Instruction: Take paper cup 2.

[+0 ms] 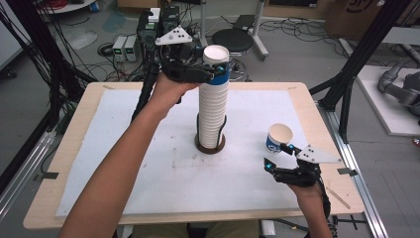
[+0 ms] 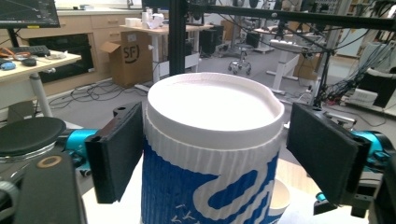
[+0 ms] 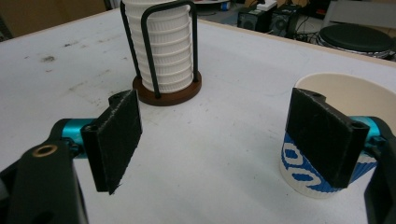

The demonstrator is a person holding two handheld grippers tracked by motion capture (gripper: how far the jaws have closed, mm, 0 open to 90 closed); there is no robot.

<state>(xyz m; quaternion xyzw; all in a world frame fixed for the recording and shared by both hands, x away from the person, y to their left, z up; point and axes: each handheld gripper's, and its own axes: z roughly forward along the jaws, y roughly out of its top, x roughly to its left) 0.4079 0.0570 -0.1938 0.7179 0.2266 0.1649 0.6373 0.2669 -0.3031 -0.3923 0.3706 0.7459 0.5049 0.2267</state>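
Note:
A tall stack of white ribbed paper cups [image 1: 214, 109] stands in a black wire holder with a round brown base [image 1: 209, 146] at the table's middle. The top cup [image 1: 216, 53] has a blue and white sleeve. My left gripper [image 1: 218, 72] is open, and its jaws flank that top cup [image 2: 215, 107], the left pad [image 2: 119, 154] close against it and the right pad apart. A single blue and white cup [image 1: 280, 136] stands upright to the right. My right gripper [image 1: 276, 156] is open just in front of it; the cup [image 3: 299, 163] sits behind its right jaw.
A white sheet [image 1: 148, 168] covers the wooden table. Past the far edge there are a black tripod [image 1: 146, 84], a round black stool [image 1: 233, 39], floor boxes and cables. Black frame posts [image 1: 346, 89] rise at the right. The stack's lower part [image 3: 163, 51] is ahead of my right gripper [image 3: 219, 140].

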